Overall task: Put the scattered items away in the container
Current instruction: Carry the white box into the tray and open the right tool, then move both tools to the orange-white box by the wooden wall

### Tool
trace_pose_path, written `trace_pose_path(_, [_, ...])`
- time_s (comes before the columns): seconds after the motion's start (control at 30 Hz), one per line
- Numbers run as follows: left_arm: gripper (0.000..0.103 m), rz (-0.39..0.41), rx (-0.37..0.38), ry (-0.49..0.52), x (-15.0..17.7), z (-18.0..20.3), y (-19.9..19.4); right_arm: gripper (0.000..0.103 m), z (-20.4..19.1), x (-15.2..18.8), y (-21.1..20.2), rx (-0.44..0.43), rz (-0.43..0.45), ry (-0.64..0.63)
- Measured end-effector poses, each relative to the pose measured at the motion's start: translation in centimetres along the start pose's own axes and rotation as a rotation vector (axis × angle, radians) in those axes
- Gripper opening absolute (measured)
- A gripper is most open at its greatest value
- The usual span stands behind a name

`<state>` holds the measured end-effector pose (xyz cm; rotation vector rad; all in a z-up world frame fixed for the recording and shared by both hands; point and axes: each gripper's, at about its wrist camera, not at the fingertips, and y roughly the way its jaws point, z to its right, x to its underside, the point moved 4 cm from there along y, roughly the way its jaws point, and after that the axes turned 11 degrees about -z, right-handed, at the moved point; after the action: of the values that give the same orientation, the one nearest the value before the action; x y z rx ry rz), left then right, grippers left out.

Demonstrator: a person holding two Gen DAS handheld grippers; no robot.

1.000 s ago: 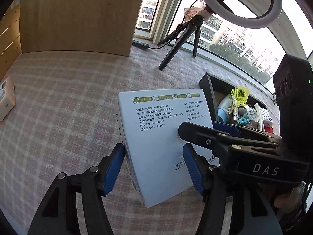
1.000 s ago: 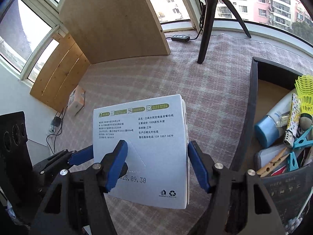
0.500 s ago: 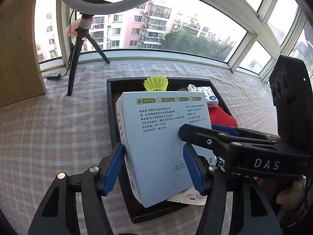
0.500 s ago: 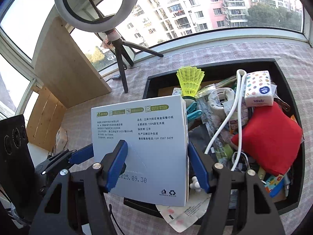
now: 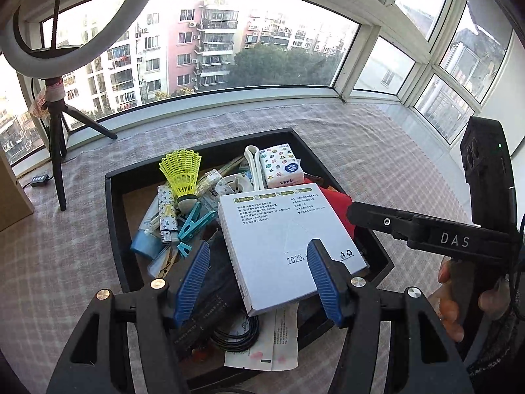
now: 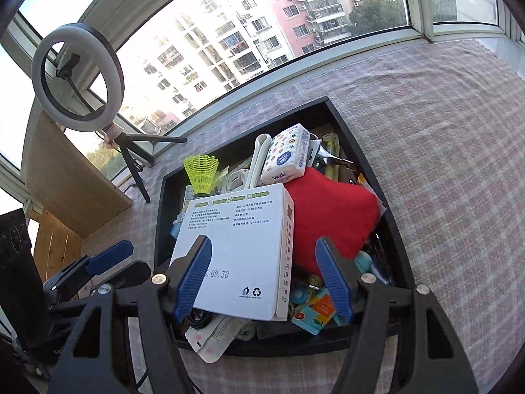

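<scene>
I have the flat white cardboard tissue box [image 5: 288, 246] lying on the heap inside the black rectangular tray [image 5: 113, 223], against the red cushion [image 6: 331, 216]. My left gripper [image 5: 259, 279] and right gripper [image 6: 262, 275] are both spread, touching nothing. Placement looks done; next I'd back out and seek another stray.

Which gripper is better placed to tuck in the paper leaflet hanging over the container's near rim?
Probably the left. In its wrist view the leaflet lies centred just below the open left gripper, under the white box. The open right gripper is offset, with the leaflet beneath its left finger.
</scene>
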<state>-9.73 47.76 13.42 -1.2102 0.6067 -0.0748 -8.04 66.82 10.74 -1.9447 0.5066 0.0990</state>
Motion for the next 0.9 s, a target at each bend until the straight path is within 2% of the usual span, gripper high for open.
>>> trace_pose_path(0.1, [0.059,0.016,-0.009,-0.053,0.7,-2.3,-1.0,0.065,-0.6,0.5,-0.1,-0.012,0.012,-0.009])
trace_pose_path(0.2, [0.059,0.021,-0.057,-0.083,2.6,-4.8,-2.1,0.065,-2.2,1.1,-0.4,-0.042,0.016,-0.033])
trace_pose_path(0.3, [0.059,0.012,-0.109,-0.151,5.2,-8.5,-3.3,0.065,-4.8,1.6,-0.4,-0.071,0.018,-0.083])
trace_pose_path(0.4, [0.059,0.009,-0.13,-0.246,8.2,-12.6,-4.7,0.065,-8.1,2.4,0.3,-0.095,0.001,-0.139])
trace_pose_path(0.63, [0.059,0.08,-0.177,-0.457,15.1,-22.4,-10.3,0.065,-19.1,6.1,3.6,-0.116,-0.063,-0.316])
trace_pose_path(0.8, [0.059,0.153,-0.254,-0.583,20.3,-30.4,-15.2,0.065,-29.0,9.9,7.2,-0.152,-0.102,-0.427])
trace_pose_path(0.9, [0.059,0.166,-0.287,-0.672,24.5,-35.8,-17.5,0.065,-35.5,12.5,10.2,-0.192,-0.144,-0.484])
